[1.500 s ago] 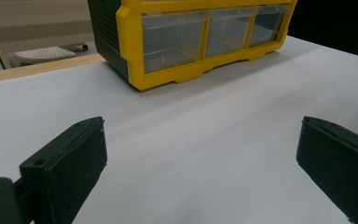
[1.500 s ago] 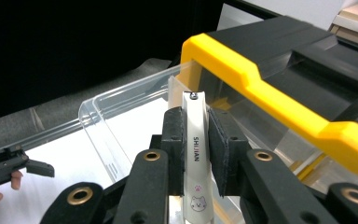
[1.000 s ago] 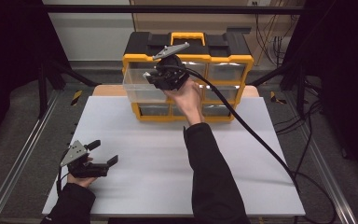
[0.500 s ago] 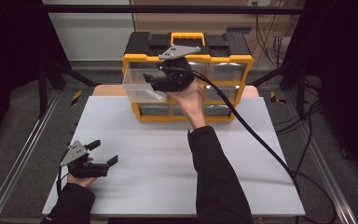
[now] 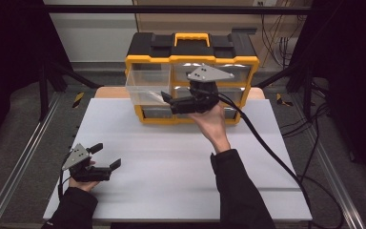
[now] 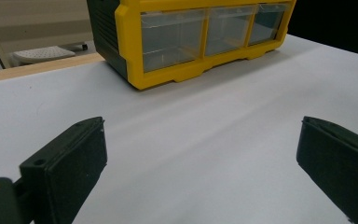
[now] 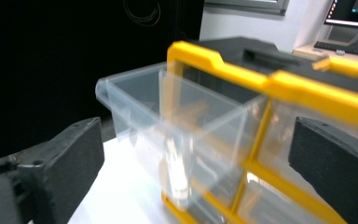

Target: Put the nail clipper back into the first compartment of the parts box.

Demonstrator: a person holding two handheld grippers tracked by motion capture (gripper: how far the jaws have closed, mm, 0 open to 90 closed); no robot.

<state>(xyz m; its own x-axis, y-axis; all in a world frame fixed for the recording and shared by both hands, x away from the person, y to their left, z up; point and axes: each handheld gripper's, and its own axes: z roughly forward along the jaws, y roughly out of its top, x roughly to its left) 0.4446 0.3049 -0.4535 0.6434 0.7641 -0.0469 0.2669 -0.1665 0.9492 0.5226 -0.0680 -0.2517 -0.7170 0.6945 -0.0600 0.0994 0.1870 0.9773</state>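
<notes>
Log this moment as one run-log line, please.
right gripper: open, at pulled-out clear plastic drawer of yellow-and-black organiser | left gripper: open, resting on white table

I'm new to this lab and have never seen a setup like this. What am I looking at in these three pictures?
A person at a white table holds a hand-operated two-jaw gripper in each hand. The high view looks down from above; each of the other two pictures comes from a camera riding on one gripper, looking along its black jaws. The left gripper rests low on the table, open and empty. The right gripper is raised, open, at a clear drawer pulled out of the yellow and black organizer. Neither gripper holds anything.
</notes>
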